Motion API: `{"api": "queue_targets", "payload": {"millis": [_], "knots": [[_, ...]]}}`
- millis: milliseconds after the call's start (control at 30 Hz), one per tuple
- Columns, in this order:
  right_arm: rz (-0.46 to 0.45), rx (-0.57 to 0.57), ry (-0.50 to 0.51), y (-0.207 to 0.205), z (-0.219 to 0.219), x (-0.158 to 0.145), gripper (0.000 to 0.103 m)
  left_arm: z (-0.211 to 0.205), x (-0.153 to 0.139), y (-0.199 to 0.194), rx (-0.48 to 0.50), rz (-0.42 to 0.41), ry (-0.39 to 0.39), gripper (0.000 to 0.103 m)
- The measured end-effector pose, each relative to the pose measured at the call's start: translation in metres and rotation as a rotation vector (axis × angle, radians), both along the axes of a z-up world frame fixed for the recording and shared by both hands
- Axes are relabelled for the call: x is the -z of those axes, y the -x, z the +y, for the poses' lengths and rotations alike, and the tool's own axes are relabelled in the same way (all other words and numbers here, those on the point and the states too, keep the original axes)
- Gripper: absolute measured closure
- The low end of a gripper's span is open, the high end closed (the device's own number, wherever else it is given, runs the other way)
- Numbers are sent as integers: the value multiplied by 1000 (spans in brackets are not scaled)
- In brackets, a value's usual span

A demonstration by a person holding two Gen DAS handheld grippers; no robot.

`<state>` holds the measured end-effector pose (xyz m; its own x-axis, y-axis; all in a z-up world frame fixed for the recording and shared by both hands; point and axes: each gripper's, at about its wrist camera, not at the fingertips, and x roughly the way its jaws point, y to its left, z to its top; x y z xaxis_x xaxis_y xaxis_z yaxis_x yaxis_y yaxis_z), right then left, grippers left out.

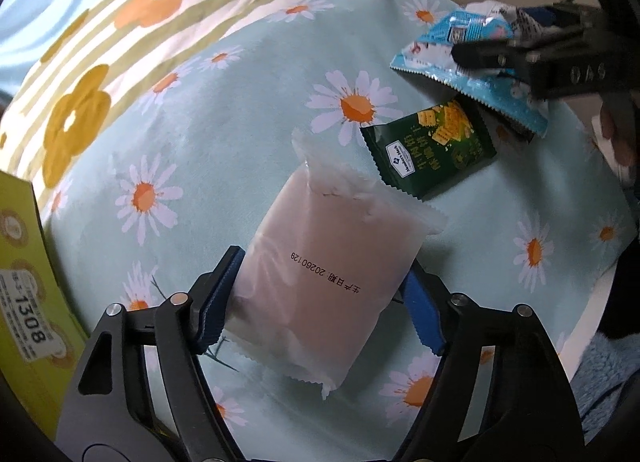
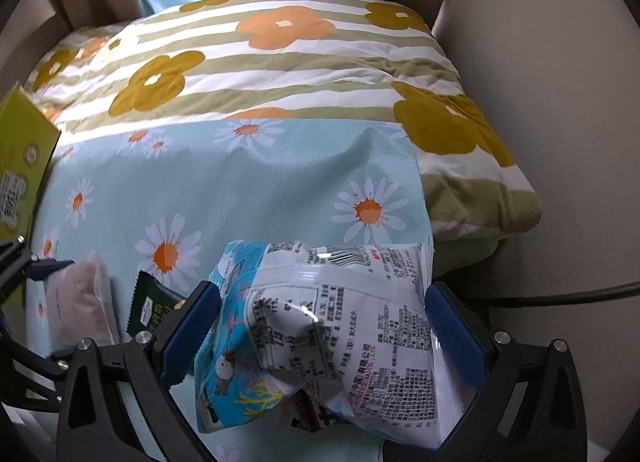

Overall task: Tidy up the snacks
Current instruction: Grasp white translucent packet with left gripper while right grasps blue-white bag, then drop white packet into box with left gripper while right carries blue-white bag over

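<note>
Your left gripper [image 1: 320, 294] points steeply down over the pale translucent packet [image 1: 332, 262], which lies flat near the middle of the daisy-print cloth [image 1: 224, 150]. The packet's long axis runs away from you along the line of the fingers, so the blue pads straddle its short width at the near end. The left pad looks to be touching the wrapper's edge; the right pad [image 1: 424, 314] seems just beside it, though the fisheye makes contact hard to judge. The jaws stand about half wide.

Your right gripper [image 2: 320, 326] is clamped on the blue-and-white snack bag [image 2: 320, 326], crumpled between its pads (printed back facing the camera), above the cloth's right edge. The dark green cracker packet [image 1: 432, 150] lies on the cloth between the two, nearer the right hand.
</note>
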<state>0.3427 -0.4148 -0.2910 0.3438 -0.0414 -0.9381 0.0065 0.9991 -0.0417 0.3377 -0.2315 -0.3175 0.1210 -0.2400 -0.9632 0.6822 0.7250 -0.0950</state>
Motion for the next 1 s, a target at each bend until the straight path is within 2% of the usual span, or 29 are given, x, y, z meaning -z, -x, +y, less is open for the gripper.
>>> {"api": "queue_targets", "payload": {"millis": [233, 367, 533, 767, 1000], "knots": [[-10, -30, 49, 3, 6, 4, 3, 9, -6, 3, -76, 12, 34, 31], [-32, -38, 66, 9, 8, 1, 20, 13, -14, 3, -121, 9, 55, 31], [-67, -36, 56, 18, 6, -7, 28, 20, -31, 1, -175, -7, 92, 31], [-148, -59, 30, 28, 13, -45, 28, 33, -69, 0, -271, -49, 169, 31], [-229, -101, -63, 31, 28, -98, 28, 51, -127, 7, -369, -148, 222, 31]]}}
